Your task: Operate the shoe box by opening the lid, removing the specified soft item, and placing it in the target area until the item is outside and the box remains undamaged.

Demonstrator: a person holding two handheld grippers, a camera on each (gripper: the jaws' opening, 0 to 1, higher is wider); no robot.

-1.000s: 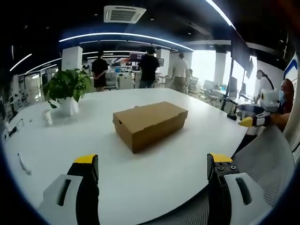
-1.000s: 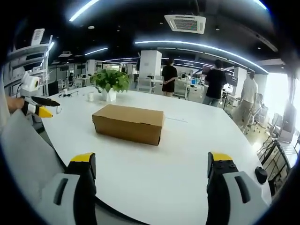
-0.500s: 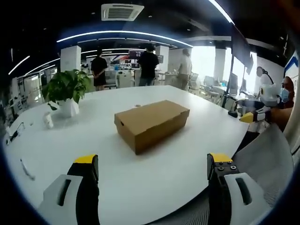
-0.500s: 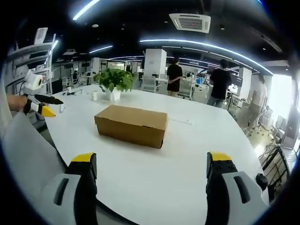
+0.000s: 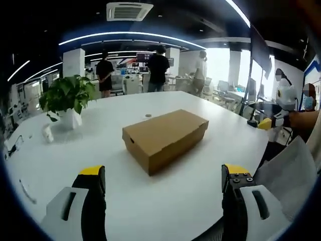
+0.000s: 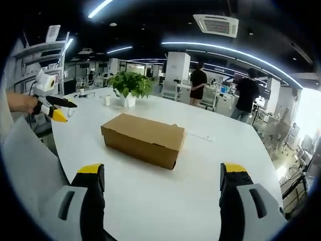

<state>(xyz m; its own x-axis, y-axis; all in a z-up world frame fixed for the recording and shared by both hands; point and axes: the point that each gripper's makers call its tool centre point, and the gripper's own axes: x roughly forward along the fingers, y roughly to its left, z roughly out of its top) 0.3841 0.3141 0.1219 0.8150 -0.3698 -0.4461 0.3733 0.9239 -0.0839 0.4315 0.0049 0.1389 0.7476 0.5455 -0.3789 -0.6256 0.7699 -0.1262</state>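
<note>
Shoe box [image 5: 164, 138] sits closed mid white surface [image 5: 100, 196], lid on, untouched. Left tool [image 5: 163, 175] and right tool [image 6: 161, 173] both spread, empty, well short of it. Nothing done: opening, removal, placement all remain.

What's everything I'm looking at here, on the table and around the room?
Shoe box: one, brown cardboard, lid closed, middle of the table.
Table: one, white, large and rounded.
Potted plant: one, green leaves in a white pot, far side of the table.
Small white cup: one, beside the plant.
People: three standing with backs turned, two in black and one in a light top, beyond the table.
Ceiling air vent: one, white, overhead.
Left gripper: one, black jaws with yellow tips, spread apart, short of the box.
Right gripper: one, same colours, jaws spread apart, short of the box.
</note>
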